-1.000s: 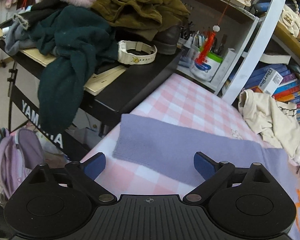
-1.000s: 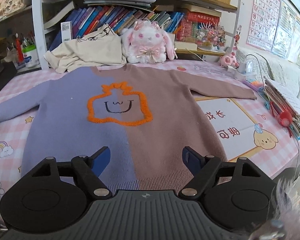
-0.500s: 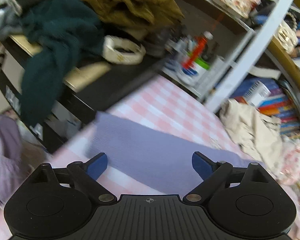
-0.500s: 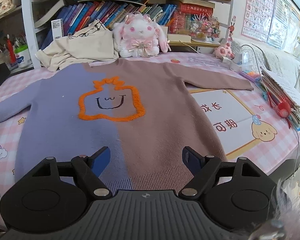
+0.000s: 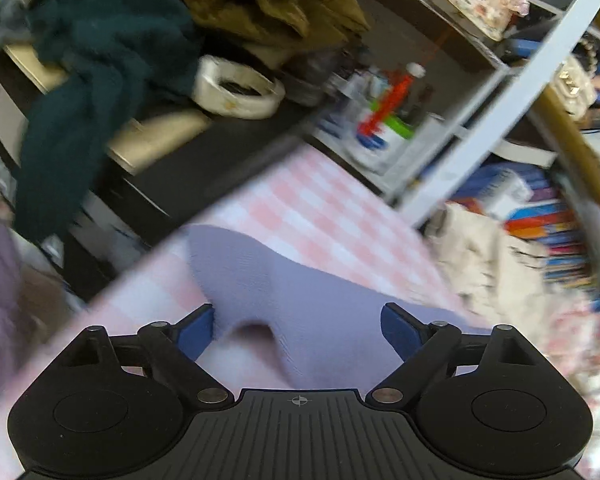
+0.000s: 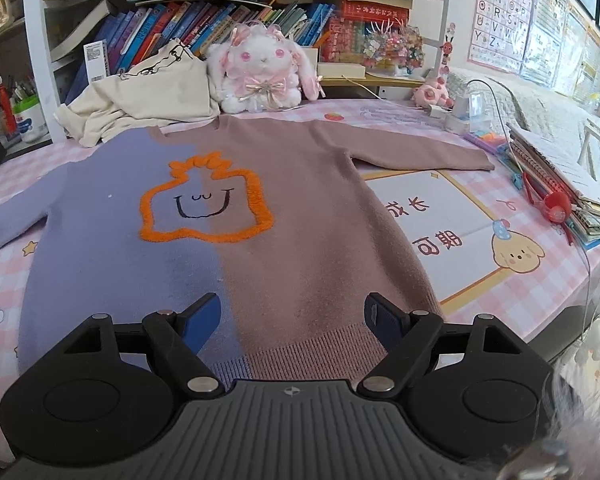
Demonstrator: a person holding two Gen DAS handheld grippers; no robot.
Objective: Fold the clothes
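Left wrist view, blurred: the left gripper (image 5: 296, 328) has its fingers (image 5: 194, 330) spread wide, and the lilac sleeve (image 5: 284, 284) runs between them, humped up off the pink checked tabletop (image 5: 300, 204), its cuff end at 11 o'clock. Whether the pads touch the fabric is unclear. Right wrist view: the right gripper (image 6: 292, 318) is released too, hovering over the hem of the sweater (image 6: 228, 216), which lies flat, lilac half at 9 o'clock, brown half at 3 o'clock. A plush rabbit (image 6: 264, 68) sits at 12 o'clock.
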